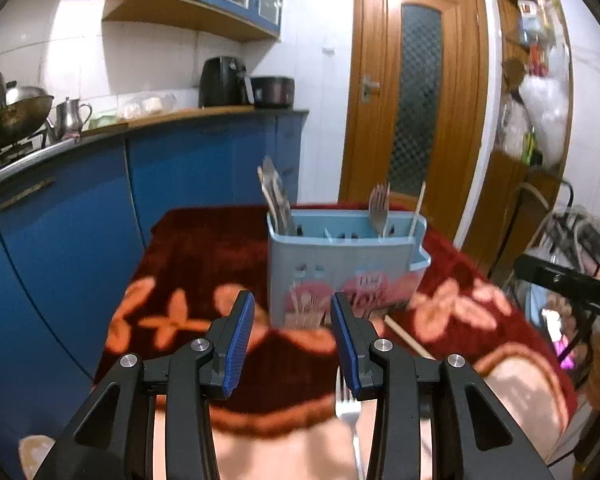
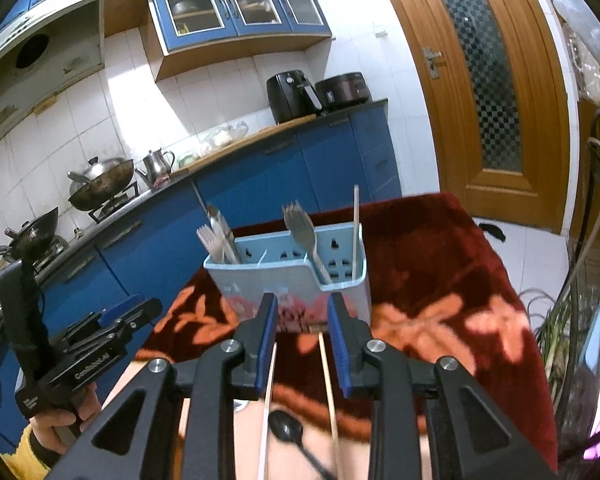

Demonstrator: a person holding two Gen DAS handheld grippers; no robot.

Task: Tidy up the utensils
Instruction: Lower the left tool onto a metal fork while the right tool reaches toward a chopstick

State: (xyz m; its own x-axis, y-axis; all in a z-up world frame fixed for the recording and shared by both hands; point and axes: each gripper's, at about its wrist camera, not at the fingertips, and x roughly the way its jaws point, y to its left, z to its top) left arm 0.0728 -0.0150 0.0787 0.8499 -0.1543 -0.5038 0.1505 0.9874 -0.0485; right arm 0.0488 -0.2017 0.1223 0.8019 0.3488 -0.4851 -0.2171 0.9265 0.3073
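A light blue utensil holder (image 1: 340,268) (image 2: 296,276) stands on a table with a red floral cloth (image 1: 204,264) (image 2: 440,280). It holds knives (image 1: 276,204) (image 2: 220,236) at its left, a fork (image 1: 379,208) (image 2: 300,228) and one chopstick (image 1: 418,208) (image 2: 355,228) at its right. My left gripper (image 1: 292,312) is open and empty, just in front of the holder. A fork (image 1: 346,404) and a chopstick (image 1: 408,340) lie on the cloth below it. My right gripper (image 2: 302,312) is open and empty above two chopsticks (image 2: 328,376) and a dark spoon (image 2: 286,428).
Blue kitchen cabinets (image 1: 80,216) run along the left, with woks (image 2: 100,180), a kettle (image 2: 156,164) and an air fryer (image 2: 292,94) on the counter. A wooden door (image 1: 416,96) stands behind the table. A cluttered rack (image 1: 572,240) stands at the right.
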